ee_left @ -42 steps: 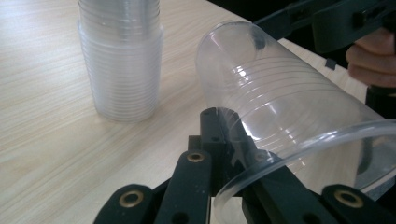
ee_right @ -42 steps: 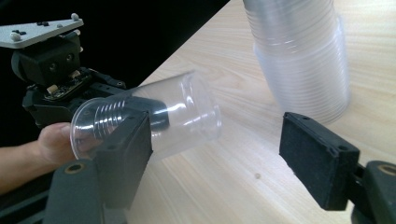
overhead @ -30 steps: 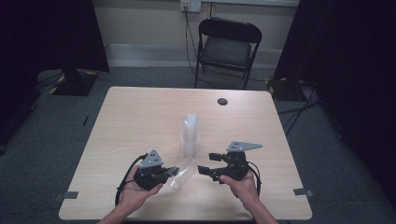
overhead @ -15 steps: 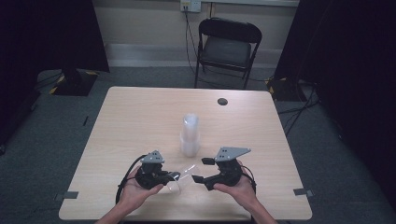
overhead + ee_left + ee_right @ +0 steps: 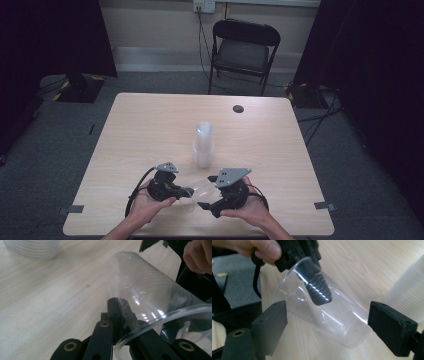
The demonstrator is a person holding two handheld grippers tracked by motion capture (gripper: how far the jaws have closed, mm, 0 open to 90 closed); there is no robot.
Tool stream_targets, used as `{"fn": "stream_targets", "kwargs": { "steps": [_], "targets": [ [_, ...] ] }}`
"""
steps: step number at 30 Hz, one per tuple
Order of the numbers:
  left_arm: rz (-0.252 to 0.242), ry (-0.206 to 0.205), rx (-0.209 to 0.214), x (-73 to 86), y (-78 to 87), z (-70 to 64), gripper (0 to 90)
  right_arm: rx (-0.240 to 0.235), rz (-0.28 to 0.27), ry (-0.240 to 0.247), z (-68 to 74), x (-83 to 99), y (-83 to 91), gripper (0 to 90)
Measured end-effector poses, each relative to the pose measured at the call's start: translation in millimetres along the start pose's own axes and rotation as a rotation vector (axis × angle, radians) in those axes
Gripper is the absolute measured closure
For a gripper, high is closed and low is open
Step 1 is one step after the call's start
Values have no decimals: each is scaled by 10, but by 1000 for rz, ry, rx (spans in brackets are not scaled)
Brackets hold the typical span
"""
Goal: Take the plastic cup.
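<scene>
While we hold both tools low at the table's (image 5: 150,125) near edge, our left gripper (image 5: 186,191) sits approx 7 o'clock from the cup stack (image 5: 203,145), and our right gripper (image 5: 206,193) approx 5 o'clock from it. Between them is a single clear cup (image 5: 199,187), tipped on its side w/ its base toward the right gripper.

Left gripper view: the jaws are pinched onto the cup's (image 5: 140,287) rim wall — one jaw inside, one outside, plastic clamped between. The cup slants away toward 1 o'clock, over the wood; the stack (image 5: 32,248) is at 11 o'clock, well apart.

Right gripper view: our jaws are spread wide, one either side of the cup's (image 5: 329,315) lower body, base just beyond them at approx 5 o'clock. Neither pad looks to touch the plastic — a gap shows each side. The left gripper's ridged fingertip (image 5: 318,288) shows through the cup wall at 12 o'clock, w/ our left hand (image 5: 259,248) at 11. The stack (image 5: 407,292) is at 3 o'clock, near but apart.
</scene>
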State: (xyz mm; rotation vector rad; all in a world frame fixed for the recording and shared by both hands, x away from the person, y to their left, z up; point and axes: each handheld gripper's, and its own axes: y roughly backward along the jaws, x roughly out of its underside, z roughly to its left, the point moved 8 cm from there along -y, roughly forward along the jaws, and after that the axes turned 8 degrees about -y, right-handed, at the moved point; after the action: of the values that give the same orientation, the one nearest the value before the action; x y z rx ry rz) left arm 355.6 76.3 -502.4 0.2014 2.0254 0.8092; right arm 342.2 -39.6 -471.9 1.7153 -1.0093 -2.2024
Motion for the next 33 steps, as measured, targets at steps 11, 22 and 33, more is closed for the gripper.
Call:
{"fn": "stream_targets", "kwargs": {
  "steps": [11,22,33],
  "targets": [
    [33,69,24,19,-37,14,900,28,37,144,102,53,-127,125],
    [43,118,91,-33,-74,-27,900,70,61,225,142,62,-232,97],
    [65,123,86,-41,-114,-62,900,91,93,248,141,80,-326,127]
  ]
}}
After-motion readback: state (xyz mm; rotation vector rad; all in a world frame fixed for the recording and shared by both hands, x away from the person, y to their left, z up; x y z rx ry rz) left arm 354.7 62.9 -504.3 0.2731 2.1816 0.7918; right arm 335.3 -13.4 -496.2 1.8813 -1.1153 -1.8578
